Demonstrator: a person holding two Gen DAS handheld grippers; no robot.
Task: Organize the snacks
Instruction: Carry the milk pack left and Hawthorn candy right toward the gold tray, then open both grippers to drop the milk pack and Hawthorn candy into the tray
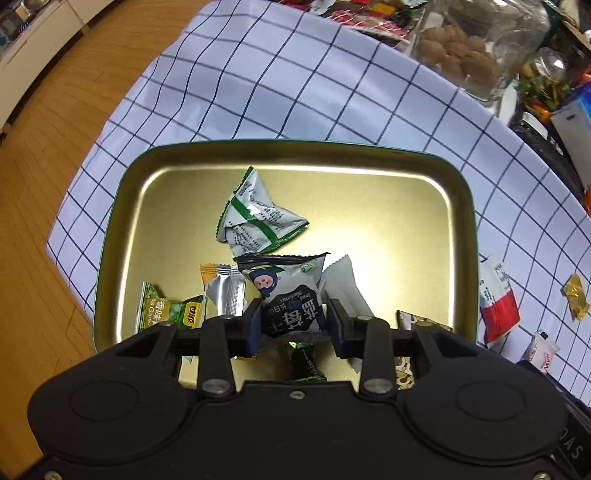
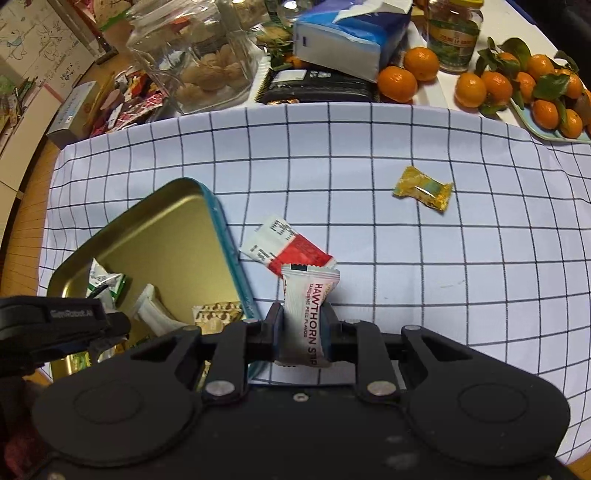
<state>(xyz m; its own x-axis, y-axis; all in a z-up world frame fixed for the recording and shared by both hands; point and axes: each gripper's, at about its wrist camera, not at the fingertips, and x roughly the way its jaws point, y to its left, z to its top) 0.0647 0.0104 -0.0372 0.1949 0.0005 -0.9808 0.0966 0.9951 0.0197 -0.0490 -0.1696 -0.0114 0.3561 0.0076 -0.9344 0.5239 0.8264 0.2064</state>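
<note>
My left gripper (image 1: pixel 293 320) is shut on a dark blue and white snack packet (image 1: pixel 286 295) and holds it over the near part of the gold tin tray (image 1: pixel 461 229). Several wrapped snacks lie in the tray, among them a white and green packet (image 1: pixel 255 218). My right gripper (image 2: pixel 301 332) is shut on a white hawthorn strip packet (image 2: pixel 308 310), just right of the tray (image 2: pixel 221 229). A red and white packet (image 2: pixel 291 247) and a yellow candy (image 2: pixel 423 188) lie on the checked cloth (image 2: pixel 406 295).
Behind the cloth stand a glass jar of walnuts (image 2: pixel 207 70), a blue tissue pack (image 2: pixel 347 37), tangerines (image 2: pixel 517 88) and a jar with a yellow lid (image 2: pixel 456 33). The left gripper body (image 2: pixel 55 328) sits over the tray's near left. Wooden floor (image 1: pixel 40 184) lies left.
</note>
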